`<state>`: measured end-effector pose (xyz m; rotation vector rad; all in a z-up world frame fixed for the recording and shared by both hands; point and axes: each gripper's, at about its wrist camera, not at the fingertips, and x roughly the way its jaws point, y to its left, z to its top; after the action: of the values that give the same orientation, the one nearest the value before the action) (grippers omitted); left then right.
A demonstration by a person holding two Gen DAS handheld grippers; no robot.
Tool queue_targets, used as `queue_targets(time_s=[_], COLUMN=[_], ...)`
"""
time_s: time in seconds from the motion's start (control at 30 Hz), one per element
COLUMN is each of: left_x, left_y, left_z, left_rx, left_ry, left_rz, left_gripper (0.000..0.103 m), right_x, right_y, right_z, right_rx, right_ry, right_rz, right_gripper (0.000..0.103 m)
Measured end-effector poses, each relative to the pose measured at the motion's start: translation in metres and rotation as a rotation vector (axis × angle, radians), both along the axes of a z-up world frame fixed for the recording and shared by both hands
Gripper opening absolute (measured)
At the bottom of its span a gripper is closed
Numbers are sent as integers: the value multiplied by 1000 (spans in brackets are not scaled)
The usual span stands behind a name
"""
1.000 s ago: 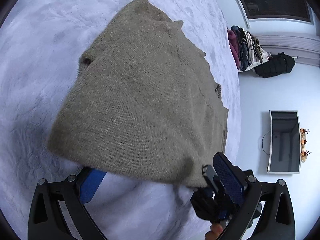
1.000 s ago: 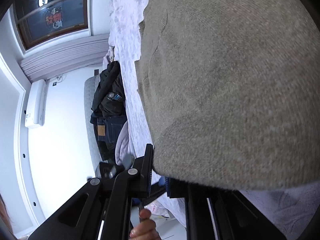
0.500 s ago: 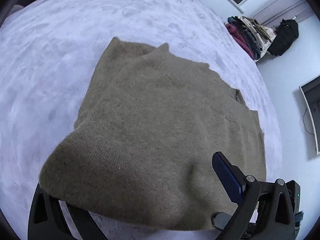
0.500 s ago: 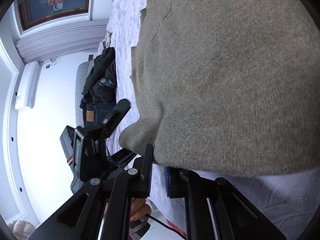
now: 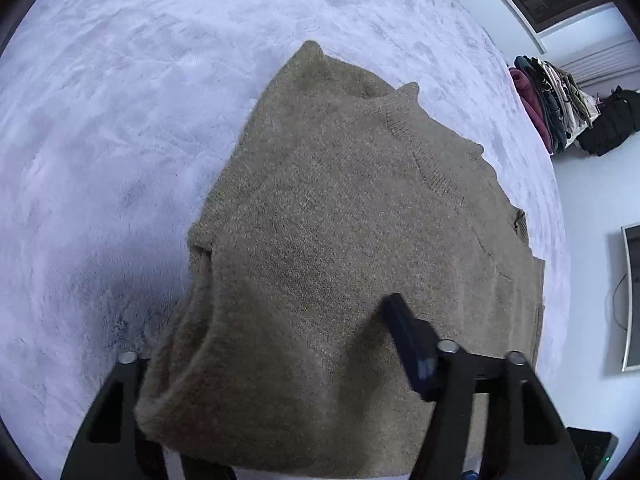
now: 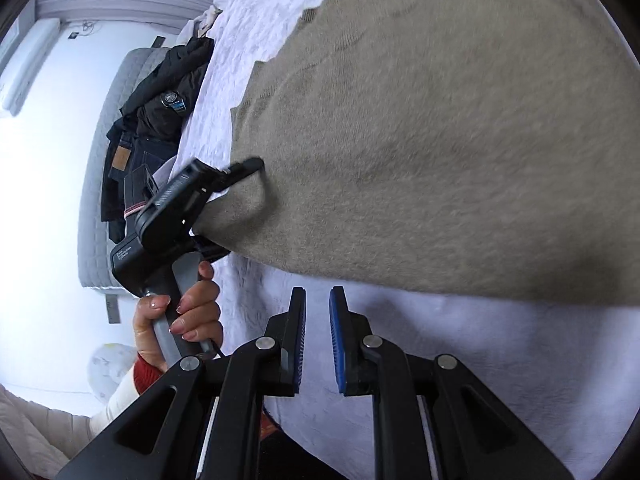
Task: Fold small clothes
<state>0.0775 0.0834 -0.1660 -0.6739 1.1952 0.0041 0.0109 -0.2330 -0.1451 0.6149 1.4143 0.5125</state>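
**Olive sweater folded over on the bed, left gripper buried in it**

So here's where we are. The olive knit sweater [image 5: 352, 216] takes up the middle and lower half of the left wrist view, lying on the pale lilac fuzzy bedspread [image 5: 120, 120]. Its ribbed neckline sits toward the upper right of the garment, and the near edge is a thick rolled fold hanging down over our left gripper [image 5: 280, 364]. One blue-padded finger [image 5: 408, 344] pokes out on top of the knit at lower right; the other finger is hidden under the fabric at lower left. The jaws look spread wide, but with the cloth draped over them we can't tell whether they actually pinch anything.

From the right wrist view, the same sweater [image 6: 440, 140] fills the upper right, and we see the left gripper [image 6: 240, 172] from the side at center left, tip tucked into the sweater's folded corner, held by a hand [image 6: 180, 320] with painted nails.

Our right gripper [image 6: 318, 340] sits at bottom center, blue pads parted by a narrow gap, nothing between them, just below the sweater's edge over the bedspread.

Background stuff: a pile of clothes [image 5: 548, 104] at the upper right of the left view, dark jackets and jeans [image 6: 148, 120] at upper left in the right view.
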Motion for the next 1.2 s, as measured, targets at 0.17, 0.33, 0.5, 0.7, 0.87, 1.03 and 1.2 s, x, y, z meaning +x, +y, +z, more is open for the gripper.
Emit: queue_targets(time_s=[0.17, 0.33, 0.5, 0.7, 0.87, 1.03, 1.2], left_x=[1, -8, -12, -13, -13, -16, -19], left_y=[-23, -73, -101, -114, -115, -116, -113], left_z=[26, 54, 64, 67, 64, 60, 61], left_rx=[247, 561, 703, 732, 740, 741, 717], left_ry=[-77, -232, -314, -345, -355, -374, -385], left_rz=[-101, -285, -395, -442, -445, -430, -417], left_gripper=[21, 15, 15, 15, 15, 15, 15], right_x=[9, 29, 67, 134, 189, 224, 231], right_y=[-13, -25, -33, 0, 67, 164, 238], right_z=[13, 25, 41, 56, 52, 36, 3], right_rx=[-45, -76, -86, -59, -4, -68, -254], right_ry=[-26, -58, -91, -101, -49, -3, 59], right_rz=[-13, -28, -29, 78, 242, 524, 747], right_gripper=[15, 15, 15, 75, 80, 83, 84])
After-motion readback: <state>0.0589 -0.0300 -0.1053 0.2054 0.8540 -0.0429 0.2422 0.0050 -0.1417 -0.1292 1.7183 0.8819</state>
